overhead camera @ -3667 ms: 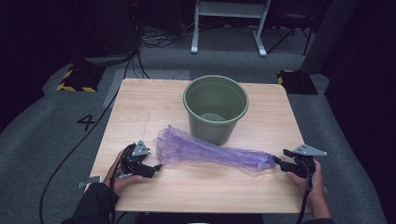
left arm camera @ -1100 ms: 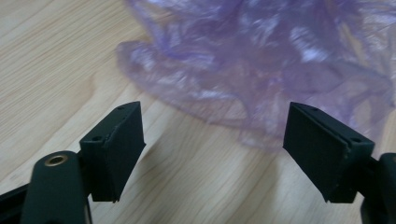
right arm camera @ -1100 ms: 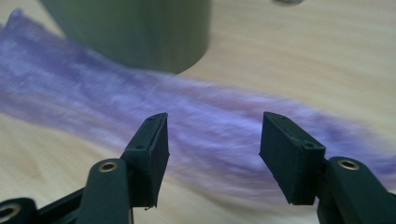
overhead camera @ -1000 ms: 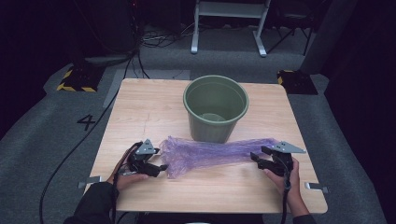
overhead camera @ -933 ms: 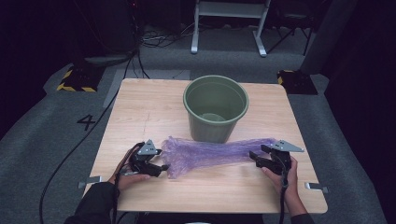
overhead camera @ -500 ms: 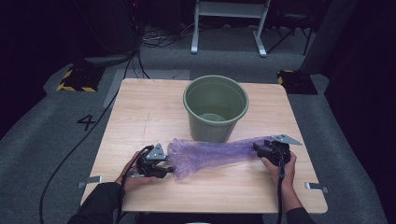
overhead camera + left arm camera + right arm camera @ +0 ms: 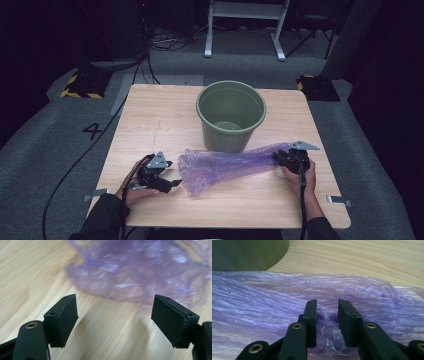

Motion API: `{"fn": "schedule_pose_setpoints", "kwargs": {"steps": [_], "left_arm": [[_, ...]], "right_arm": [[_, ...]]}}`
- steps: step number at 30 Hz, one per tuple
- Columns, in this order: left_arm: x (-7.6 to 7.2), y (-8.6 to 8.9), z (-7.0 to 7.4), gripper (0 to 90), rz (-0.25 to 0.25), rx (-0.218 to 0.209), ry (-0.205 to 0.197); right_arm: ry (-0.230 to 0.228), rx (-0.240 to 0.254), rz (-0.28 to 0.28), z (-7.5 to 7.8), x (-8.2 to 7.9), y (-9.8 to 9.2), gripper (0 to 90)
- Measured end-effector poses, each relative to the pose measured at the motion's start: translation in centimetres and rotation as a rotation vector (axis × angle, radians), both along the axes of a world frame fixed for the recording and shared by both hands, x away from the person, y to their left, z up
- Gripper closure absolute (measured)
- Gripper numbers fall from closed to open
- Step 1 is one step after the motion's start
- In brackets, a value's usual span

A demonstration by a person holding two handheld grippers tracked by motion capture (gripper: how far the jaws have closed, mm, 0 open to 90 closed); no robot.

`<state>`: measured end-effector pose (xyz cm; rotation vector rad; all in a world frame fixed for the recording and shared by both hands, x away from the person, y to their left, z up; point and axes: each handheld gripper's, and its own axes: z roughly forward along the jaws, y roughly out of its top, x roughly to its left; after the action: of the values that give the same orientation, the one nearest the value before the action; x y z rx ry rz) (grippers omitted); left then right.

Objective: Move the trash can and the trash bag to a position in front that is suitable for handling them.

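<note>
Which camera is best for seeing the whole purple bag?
The high view: there the purple bag lies full length on the table before the green bin. The left gripper view gives a blurred edge beyond open jaws; the right gripper view gives wrinkled film bunched between its narrow jaws.

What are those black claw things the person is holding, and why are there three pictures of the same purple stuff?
They are hand-held grabbers, one in each hand. One picture looks down from above; the other two come from small cameras riding on each grabber. On the wooden table stands a green bucket with a crumpled purple plastic bag in front of it. The right gripper has just been closing, with a fold of the bag bunched between its jaws. The left gripper has just opened wide, with only bare table between its jaws and the bag just ahead.
</note>
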<state>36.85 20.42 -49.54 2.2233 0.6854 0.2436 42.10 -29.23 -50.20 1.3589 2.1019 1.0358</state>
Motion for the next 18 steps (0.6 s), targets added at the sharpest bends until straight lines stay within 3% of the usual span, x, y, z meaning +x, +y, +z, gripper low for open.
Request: {"fn": "schedule_pose_setpoints", "kwargs": {"steps": [6, 7, 9, 12, 18], "left_arm": [[0.5, 1.2, -0.2, 20.9, 0.055, 0.025, -0.004], [0.7, 1.3, -0.4, 21.2, 0.069, 0.045, -0.005], [0.8, 1.3, -0.5, 21.4, 0.075, 0.053, -0.005], [0.9, 1.2, -0.6, 21.0, 0.074, 0.057, -0.004], [0.9, 0.8, -0.6, 20.0, 0.067, 0.057, 0.000]], "right_arm": [[-0.041, -0.018, 0.032, 0.1, 0.2, -0.4, 82.1], [-0.088, -0.004, 0.036, 0.2, 0.0, -0.7, 85.5], [-0.127, 0.004, 0.059, 0.5, -0.3, -0.8, 87.9], [-0.153, -0.006, 0.085, 1.1, -0.7, -0.7, 89.9], [-0.215, 0.023, 0.123, 2.2, -1.5, -0.5, 87.1]]}}
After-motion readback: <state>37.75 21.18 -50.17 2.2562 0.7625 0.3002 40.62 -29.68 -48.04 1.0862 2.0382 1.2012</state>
